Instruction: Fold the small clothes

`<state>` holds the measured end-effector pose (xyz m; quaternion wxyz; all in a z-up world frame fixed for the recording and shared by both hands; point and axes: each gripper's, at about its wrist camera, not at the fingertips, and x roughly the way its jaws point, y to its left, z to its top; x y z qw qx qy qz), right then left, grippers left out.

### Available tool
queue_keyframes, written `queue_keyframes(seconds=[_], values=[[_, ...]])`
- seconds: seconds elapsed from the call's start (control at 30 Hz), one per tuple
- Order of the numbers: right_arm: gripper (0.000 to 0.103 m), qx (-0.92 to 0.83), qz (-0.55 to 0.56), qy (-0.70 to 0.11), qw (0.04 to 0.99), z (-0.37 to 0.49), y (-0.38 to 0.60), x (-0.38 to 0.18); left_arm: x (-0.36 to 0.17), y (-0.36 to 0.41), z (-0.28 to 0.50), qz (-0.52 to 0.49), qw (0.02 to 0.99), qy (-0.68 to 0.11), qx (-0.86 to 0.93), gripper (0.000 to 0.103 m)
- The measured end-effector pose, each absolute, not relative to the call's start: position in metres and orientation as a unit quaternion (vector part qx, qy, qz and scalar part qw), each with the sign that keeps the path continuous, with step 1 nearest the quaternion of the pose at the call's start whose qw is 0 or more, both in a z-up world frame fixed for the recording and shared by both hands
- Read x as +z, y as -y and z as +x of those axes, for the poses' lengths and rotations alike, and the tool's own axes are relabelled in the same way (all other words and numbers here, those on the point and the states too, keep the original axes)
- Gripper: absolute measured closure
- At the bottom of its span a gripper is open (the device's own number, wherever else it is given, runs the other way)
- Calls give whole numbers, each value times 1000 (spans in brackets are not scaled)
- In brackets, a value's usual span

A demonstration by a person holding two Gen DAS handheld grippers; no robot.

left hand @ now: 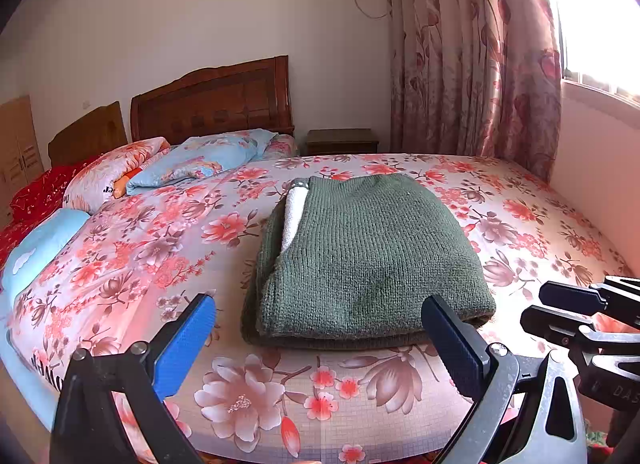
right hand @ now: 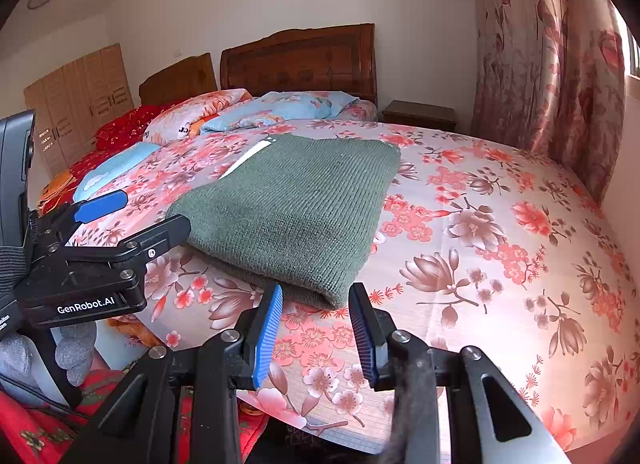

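One floral bedsheet [left hand: 360, 384], wooden headboard [left hand: 212, 100], curtain [left hand: 472, 56]

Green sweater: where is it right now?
Green sweater lies folded on the floral bedspread, mid-bed near the front edge, just beyond both open grippers, left and right; neither holds it.

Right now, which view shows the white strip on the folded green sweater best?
The left wrist view. There the white strip lies broad and textured along the green sweater's left side, tucked under its top layer. In the right wrist view it is only a thin, foreshortened white sliver at the sweater's far left edge.
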<state>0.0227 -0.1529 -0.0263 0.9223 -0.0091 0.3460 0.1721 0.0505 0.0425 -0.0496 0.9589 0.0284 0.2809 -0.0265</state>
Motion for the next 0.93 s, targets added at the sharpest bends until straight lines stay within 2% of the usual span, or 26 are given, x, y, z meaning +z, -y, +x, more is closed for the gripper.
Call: queue_keyframes(seconds=[0.93], values=[[68,174,-10,-347,922,22,151,-29,-52,-41,51,27,957,-287,-32,0]])
